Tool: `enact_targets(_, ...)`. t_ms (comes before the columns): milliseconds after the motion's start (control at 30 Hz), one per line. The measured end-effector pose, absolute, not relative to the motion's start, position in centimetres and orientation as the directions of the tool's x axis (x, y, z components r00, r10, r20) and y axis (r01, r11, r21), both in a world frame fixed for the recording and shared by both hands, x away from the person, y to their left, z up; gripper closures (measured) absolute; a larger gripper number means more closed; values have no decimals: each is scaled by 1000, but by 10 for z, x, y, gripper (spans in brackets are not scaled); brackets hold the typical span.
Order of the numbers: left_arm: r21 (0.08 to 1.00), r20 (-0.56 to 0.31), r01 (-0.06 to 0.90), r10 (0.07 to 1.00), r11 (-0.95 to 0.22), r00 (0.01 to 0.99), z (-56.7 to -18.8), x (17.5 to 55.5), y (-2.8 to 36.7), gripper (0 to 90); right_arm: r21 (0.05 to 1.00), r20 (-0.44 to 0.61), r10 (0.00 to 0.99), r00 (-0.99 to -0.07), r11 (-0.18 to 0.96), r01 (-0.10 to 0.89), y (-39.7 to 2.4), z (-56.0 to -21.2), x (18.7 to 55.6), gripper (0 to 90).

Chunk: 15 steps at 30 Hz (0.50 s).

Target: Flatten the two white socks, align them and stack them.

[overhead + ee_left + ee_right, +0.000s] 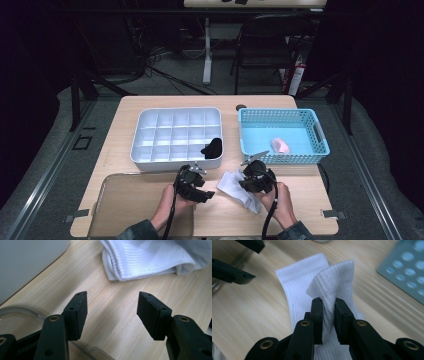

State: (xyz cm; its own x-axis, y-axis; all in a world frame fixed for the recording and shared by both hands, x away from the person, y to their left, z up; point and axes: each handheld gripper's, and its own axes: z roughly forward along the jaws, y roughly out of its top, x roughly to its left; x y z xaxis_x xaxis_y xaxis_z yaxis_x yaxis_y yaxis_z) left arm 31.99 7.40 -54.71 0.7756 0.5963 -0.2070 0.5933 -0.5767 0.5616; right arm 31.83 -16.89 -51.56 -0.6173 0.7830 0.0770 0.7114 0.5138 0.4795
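Observation:
A white ribbed sock (pixel 235 189) (pixel 150 257) (pixel 299 290) lies on the wooden table (pixel 280 210) between my two grippers. In the right gripper view my right gripper (pixel 328 305) (pixel 247 175) is shut on a raised fold of the sock, with the cloth pinched between its black pads and standing up above them. My left gripper (pixel 112 303) (pixel 200 170) stands open just left of the sock, over bare wood, with nothing between its pads (pixel 81 312). Its jaws also show at the top left of the right gripper view.
A grey compartment tray (pixel 145 150) with a black item (pixel 212 147) in a front right cell stands behind the grippers. A blue basket (pixel 320 145) holding a pink item (pixel 281 145) is at the right. A clear lid (pixel 107 200) lies at the front left.

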Motion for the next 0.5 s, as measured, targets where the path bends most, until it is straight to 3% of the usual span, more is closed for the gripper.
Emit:
enact_targets(167, 561, -203, 592, 597, -579, 776, -547, 320, 75, 419, 412, -9, 842, -539, 494, 766, -181, -515, 311, 799)
enact_targets(333, 561, -208, 595, 598, -575, 774, -547, 319, 74, 419, 351, 18, 858, -513, 475, 807, -191, -525, 315, 765)
enact_targets(500, 556, -208, 593, 593, -582, 778, -548, 320, 74, 419, 355, 29, 841, -540, 496, 792, -186, -537, 320, 764)
